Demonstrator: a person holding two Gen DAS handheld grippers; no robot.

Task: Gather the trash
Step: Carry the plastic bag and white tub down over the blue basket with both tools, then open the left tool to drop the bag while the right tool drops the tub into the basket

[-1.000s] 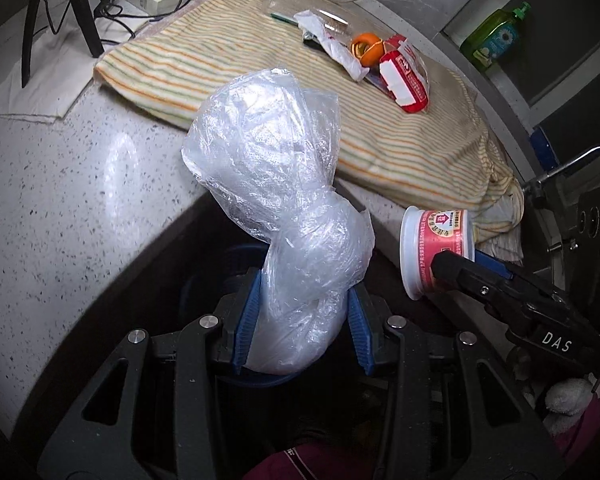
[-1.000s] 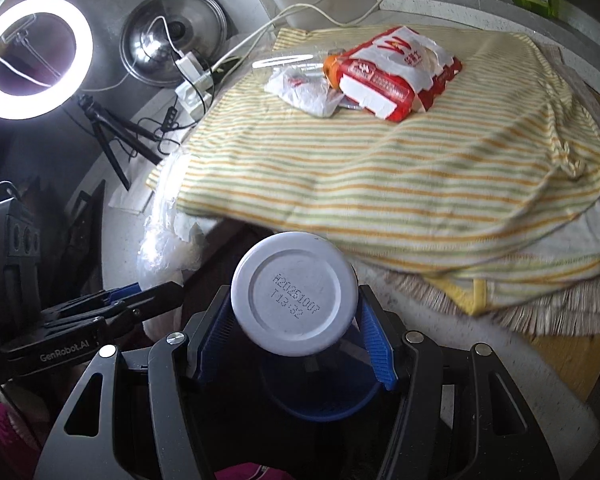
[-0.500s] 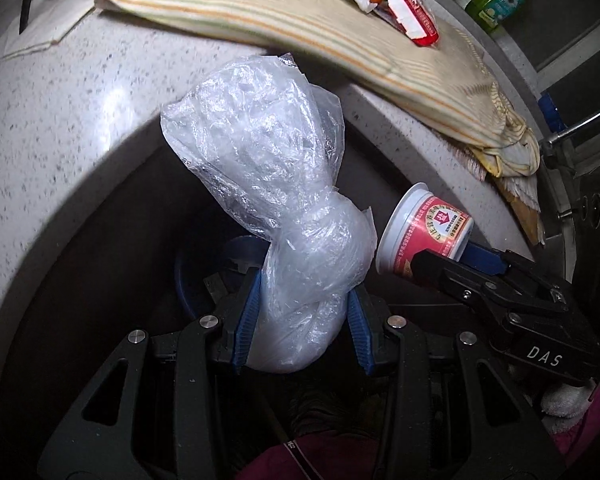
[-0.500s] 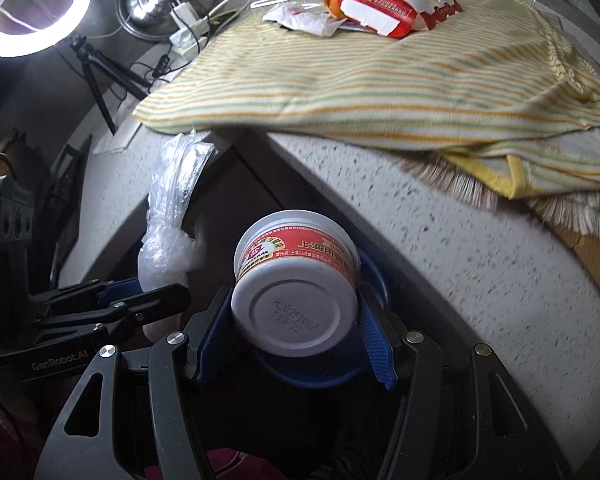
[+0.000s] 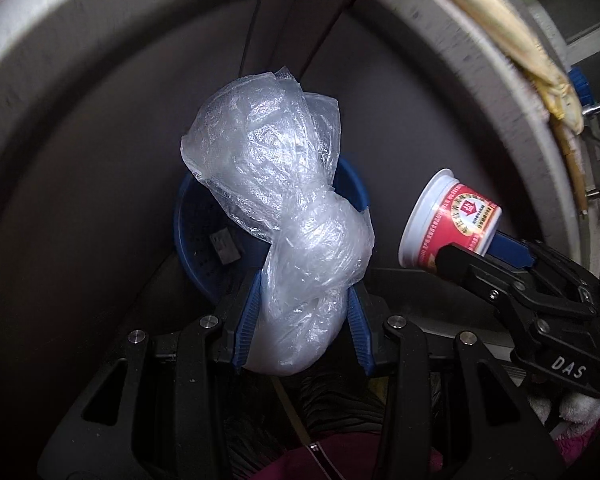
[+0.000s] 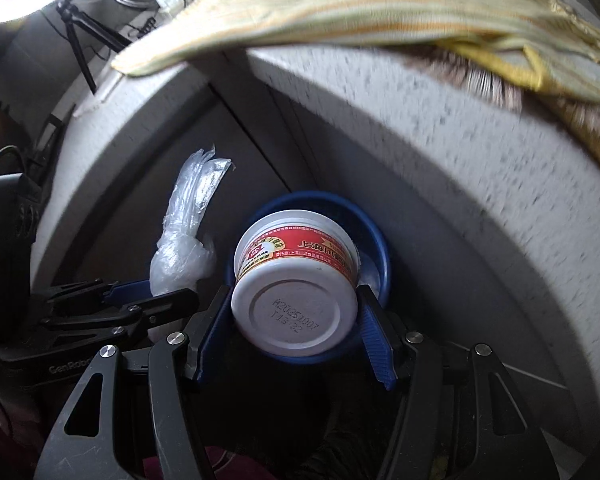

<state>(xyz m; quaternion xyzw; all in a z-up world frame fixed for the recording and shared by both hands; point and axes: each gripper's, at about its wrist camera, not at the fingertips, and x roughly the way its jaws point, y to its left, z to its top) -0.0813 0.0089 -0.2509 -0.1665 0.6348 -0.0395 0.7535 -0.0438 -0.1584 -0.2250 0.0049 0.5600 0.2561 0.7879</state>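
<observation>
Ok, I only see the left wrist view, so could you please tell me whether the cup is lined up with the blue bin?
Observer: Yes, the right wrist view shows the cup framed by the blue bin rim.
Operator: Which end faces that camera?
Observer: Its white base, stamped with a code.
Operator: Does the right gripper grip both sides?
Observer: Yes, both blue fingers press its sides.

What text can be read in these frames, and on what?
"A20251007" and, less surely, "T13:32": stamped on the cup base.
"DAS": right tongs body.
"GenRobo", rest hidden: left tongs body.
Red cup label: Chinese print, too blurred to read.
Plastic bag: no text.
</observation>
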